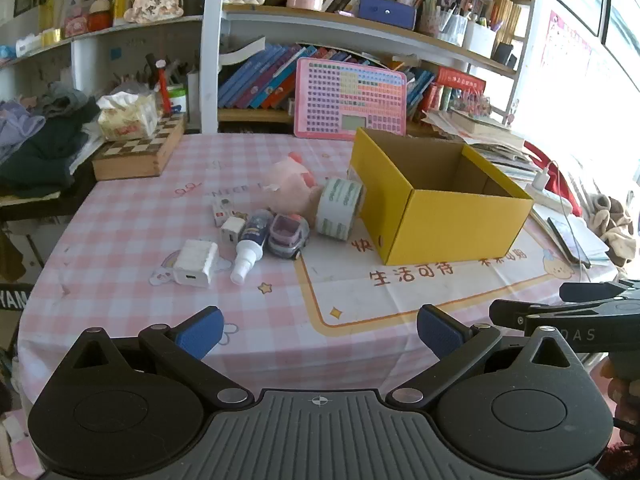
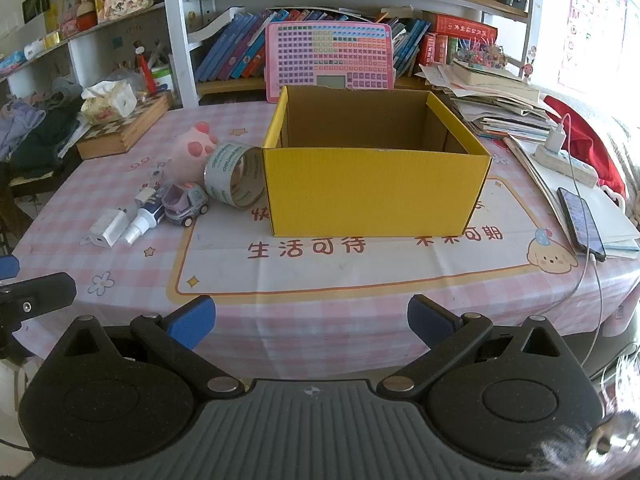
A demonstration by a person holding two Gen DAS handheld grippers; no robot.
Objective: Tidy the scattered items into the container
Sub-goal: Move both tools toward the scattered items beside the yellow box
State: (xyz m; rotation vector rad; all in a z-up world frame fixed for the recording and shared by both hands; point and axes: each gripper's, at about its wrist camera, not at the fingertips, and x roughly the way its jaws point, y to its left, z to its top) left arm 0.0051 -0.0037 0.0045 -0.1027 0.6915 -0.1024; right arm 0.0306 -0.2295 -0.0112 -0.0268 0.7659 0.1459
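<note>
Both sets of fingers are spread wide with nothing between them: left gripper (image 1: 320, 330) and right gripper (image 2: 311, 320) hang over the near edge of the checked tablecloth (image 1: 120, 216), well short of any item. Step in hand looks like the very start: the yellow cardboard box (image 2: 376, 192) sits open-topped in the middle and what shows of its inside looks empty (floor mostly hidden behind the front wall, so can't confirm). Scattered stuff is clustered just left of the box: tape roll (image 1: 340, 208) leaning against or right beside the box wall, toy car (image 1: 289, 235), spray bottle (image 1: 250, 248) lying on its side, white charger plug (image 1: 196, 263), a smaller white cube (image 1: 232, 231), pink plush paw (image 1: 292, 190) behind them. My read on the next move: left gripper is on the cluster side, so reach forward and down to one item, probably the charger plug or the spray bottle since they're nearest and stand clear on the near side; jaws need to straddle it before closing. Toy car and bottle are touching, so picking either may nudge the other. Hard to make out: a small printed box behind the cube, partly blocked, and a flat sticker-like thing under the plug. Right view only catches a corner of the left gripper at frame edge.
</note>
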